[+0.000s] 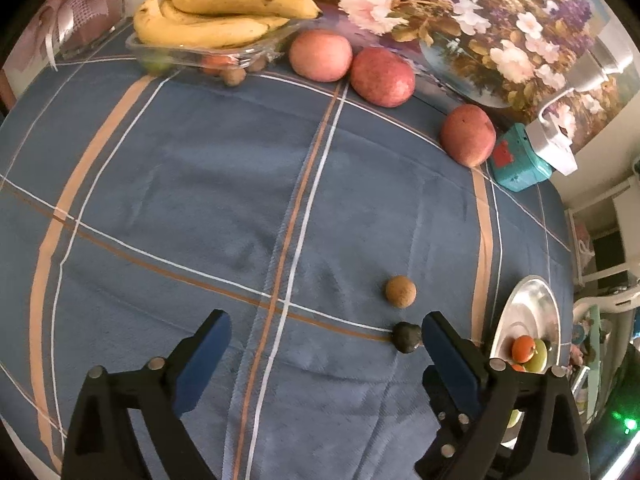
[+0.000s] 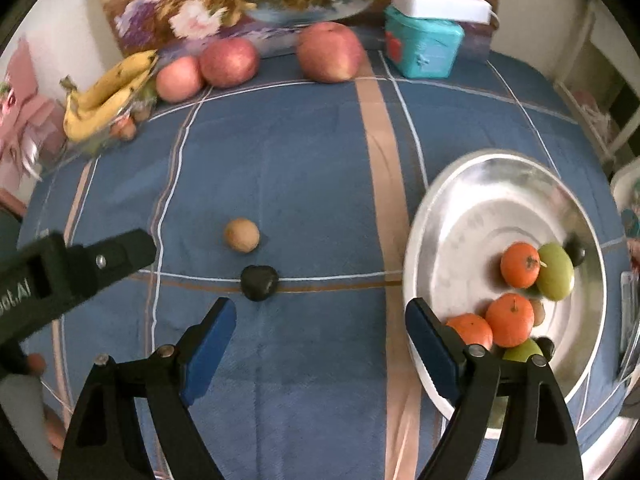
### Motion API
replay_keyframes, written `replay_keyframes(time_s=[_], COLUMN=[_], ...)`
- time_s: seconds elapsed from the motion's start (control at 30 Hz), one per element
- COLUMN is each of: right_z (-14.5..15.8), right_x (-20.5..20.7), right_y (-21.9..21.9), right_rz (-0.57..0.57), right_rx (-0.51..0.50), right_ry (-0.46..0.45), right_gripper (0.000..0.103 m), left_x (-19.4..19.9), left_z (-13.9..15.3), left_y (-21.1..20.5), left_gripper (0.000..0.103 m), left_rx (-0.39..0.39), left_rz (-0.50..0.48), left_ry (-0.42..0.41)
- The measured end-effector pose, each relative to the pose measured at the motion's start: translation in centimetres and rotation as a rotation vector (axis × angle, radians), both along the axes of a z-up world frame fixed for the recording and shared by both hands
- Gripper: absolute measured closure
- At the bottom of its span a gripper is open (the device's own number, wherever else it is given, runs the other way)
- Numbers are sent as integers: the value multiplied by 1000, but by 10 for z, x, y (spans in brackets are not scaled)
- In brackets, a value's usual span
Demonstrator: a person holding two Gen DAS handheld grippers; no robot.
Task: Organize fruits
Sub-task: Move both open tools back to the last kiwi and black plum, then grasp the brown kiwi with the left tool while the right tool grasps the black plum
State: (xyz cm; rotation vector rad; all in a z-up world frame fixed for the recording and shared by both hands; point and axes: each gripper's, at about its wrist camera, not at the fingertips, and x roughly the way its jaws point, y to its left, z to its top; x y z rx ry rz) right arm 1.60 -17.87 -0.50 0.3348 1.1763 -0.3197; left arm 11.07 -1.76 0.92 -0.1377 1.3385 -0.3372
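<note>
Blue plaid tablecloth (image 1: 200, 200), floral painting (image 1: 480, 20) behind, steel plate (image 2: 480, 208) w/ fruit

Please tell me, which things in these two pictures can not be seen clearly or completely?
- Small fruits under the bananas in the glass dish, left wrist view: hidden by bananas and blurred glass.
- Green fruit at the metal plate's near side, right wrist view: covered by the right gripper.
- Metal plate, left wrist view: partly covered by the left gripper.
</note>
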Motion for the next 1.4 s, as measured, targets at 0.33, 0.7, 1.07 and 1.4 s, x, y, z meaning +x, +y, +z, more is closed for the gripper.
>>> replay_keyframes(time_s=[0.33, 0.7, 1.07, 1.4], right_z=[-5, -14, -33, -44], right_x=[16, 36, 49, 43], right_y=[21, 25, 26, 13], right_rz=[63, 82, 101, 56], right_rx=[-35, -24, -3, 68], right_ry=[2, 49, 91, 70], right_gripper=[15, 15, 15, 15], left_x=[12, 24, 33, 33], left_z=[-5, -13, -30, -40], left_y=[9, -5, -37, -66], left_gripper=[5, 4, 4, 17], left_rx=[-2, -12, -27, -73], left_rz=[29, -44, -191, -281], left_ry=[21, -4, -8, -6])
